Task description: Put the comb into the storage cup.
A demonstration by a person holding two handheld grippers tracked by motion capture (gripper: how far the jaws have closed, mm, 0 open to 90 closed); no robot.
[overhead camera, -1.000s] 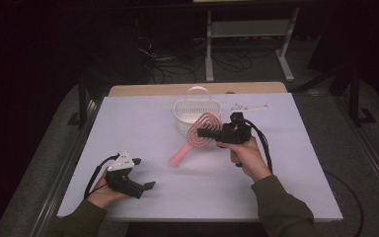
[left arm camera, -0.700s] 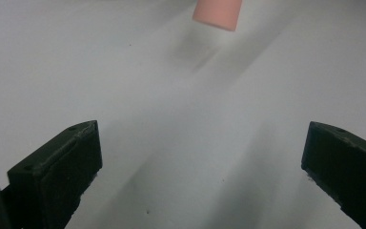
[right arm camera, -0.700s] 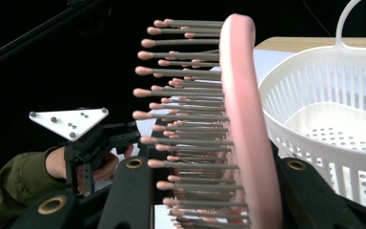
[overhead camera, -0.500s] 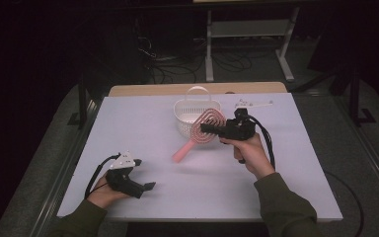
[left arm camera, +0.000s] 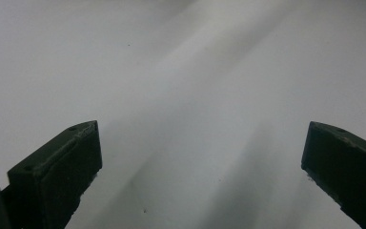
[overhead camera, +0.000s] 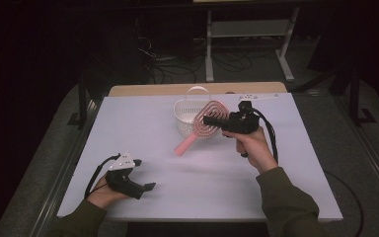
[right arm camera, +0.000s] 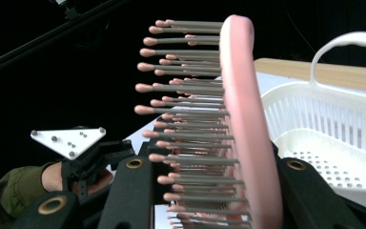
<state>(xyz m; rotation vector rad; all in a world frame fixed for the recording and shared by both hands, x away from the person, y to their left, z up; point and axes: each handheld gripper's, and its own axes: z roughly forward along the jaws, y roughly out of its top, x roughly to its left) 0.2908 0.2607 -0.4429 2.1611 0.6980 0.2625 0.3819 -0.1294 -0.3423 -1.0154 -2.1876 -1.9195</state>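
Pink hairbrush [overhead camera: 205, 124] sits clamped between the jaws of the right gripper [overhead camera: 208, 120], which pinch its round bristled head while the handle slants down and away toward the table [overhead camera: 143, 118] without touching it. In the right gripper view the brush [right arm camera: 240, 119] stands on edge between the black jaws, its bristles pointing to that view's left. Just behind the brush head stands a white slotted basket [overhead camera: 185, 116] with an arched handle, and the brush overlaps its front wall in the high view. Well apart, near the table's front left corner, the left gripper [overhead camera: 145, 187] rests low over the white surface in the person's hand, its jaws spread wide with nothing between them.
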